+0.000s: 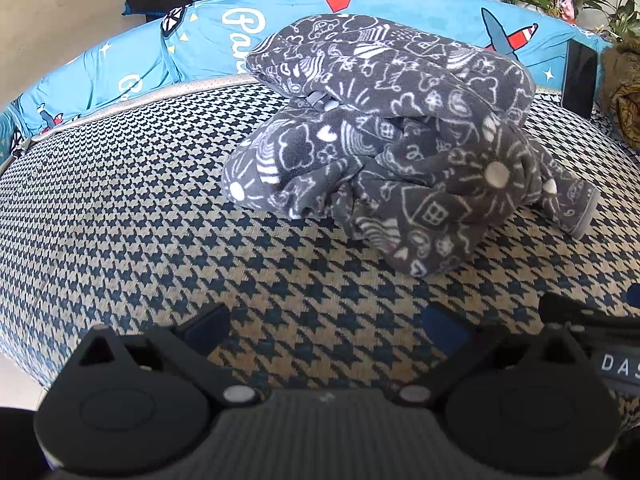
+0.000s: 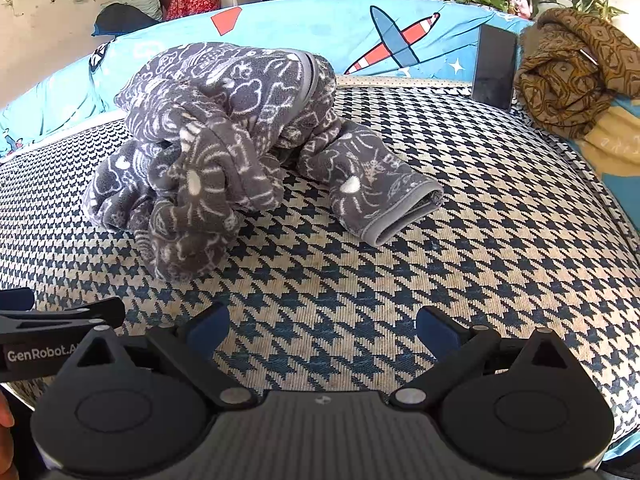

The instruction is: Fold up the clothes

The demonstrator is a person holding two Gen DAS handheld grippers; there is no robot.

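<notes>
The houndstooth cushion (image 2: 460, 208) fills both frames, with wide bare room in the lower half. A crumpled grey fleece garment (image 1: 384, 140) lies at upper centre, unfolded; I judge folding not yet begun. One sleeve cuff (image 2: 404, 212) trails right of centre. The left gripper (image 1: 326, 326) and right gripper (image 2: 322, 326) hover short of it, jaws wide apart, holding nothing. Next: seize an edge and spread it.

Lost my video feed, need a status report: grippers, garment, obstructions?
Left gripper open, empty. Right gripper open, empty. Grey fleece garment crumpled on houndstooth cushion, untouched. Nothing between grippers and garment.
</notes>
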